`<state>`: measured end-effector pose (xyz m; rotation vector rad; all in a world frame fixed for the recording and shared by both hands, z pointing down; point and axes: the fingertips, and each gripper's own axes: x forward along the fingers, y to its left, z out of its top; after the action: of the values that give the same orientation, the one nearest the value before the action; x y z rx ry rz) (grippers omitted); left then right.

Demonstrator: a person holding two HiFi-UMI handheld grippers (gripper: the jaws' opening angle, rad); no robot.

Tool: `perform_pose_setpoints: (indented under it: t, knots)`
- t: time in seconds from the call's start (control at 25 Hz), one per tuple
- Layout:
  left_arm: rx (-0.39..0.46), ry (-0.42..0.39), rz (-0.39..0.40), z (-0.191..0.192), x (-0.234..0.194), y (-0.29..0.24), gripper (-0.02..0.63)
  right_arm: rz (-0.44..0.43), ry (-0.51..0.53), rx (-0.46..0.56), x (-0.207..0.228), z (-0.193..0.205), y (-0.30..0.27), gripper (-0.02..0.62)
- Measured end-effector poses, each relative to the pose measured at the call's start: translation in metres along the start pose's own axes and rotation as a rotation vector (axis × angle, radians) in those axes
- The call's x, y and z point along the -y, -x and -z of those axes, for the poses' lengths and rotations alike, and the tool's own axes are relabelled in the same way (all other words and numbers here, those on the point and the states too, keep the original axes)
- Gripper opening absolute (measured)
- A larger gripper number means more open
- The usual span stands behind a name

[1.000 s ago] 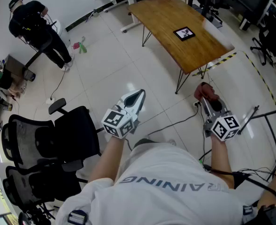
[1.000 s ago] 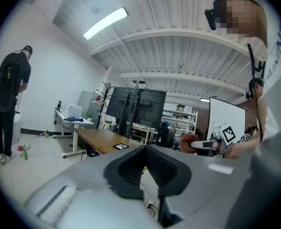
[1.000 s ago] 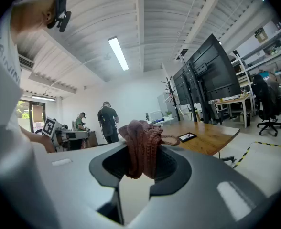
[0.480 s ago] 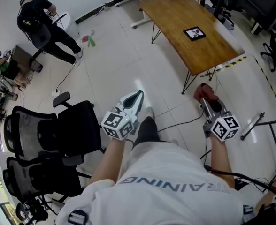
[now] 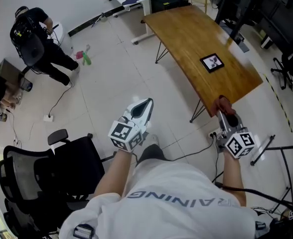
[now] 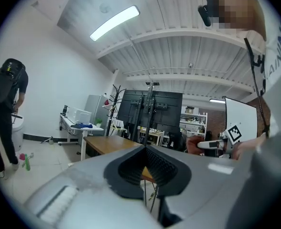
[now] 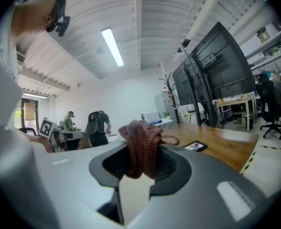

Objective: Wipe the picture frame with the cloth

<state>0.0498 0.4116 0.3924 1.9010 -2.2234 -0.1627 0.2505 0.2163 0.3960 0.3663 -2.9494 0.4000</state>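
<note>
One cloth (image 5: 221,103) (reddish, bunched) sits clamped in the right gripper (image 5: 222,113), picture frame (image 5: 212,62) beyond; left gripper (image 5: 145,104) closed.

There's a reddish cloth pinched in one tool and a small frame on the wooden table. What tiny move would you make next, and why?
Probably carry the right gripper forward over the table toward the picture frame. Its jaws are shut on the cloth, so it is ready to wipe, but the cloth sits by the table's near end, apart from the frame, which lies flat farther along.
</note>
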Motion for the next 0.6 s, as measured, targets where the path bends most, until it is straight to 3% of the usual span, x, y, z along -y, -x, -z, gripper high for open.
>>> perform_pose_setpoints:
  t: [0.32,0.6]
  knots:
    - [-0.026,0.003,0.059,-0.041,-0.115,-0.073,0.006,0.054,-0.007,-0.016,0.005,-0.036,-0.112,0.114]
    - [-0.032,0.037,0.088,-0.052,-0.152,-0.127,0.006,0.102,-0.021,-0.018,0.042,-0.060,-0.163,0.114]
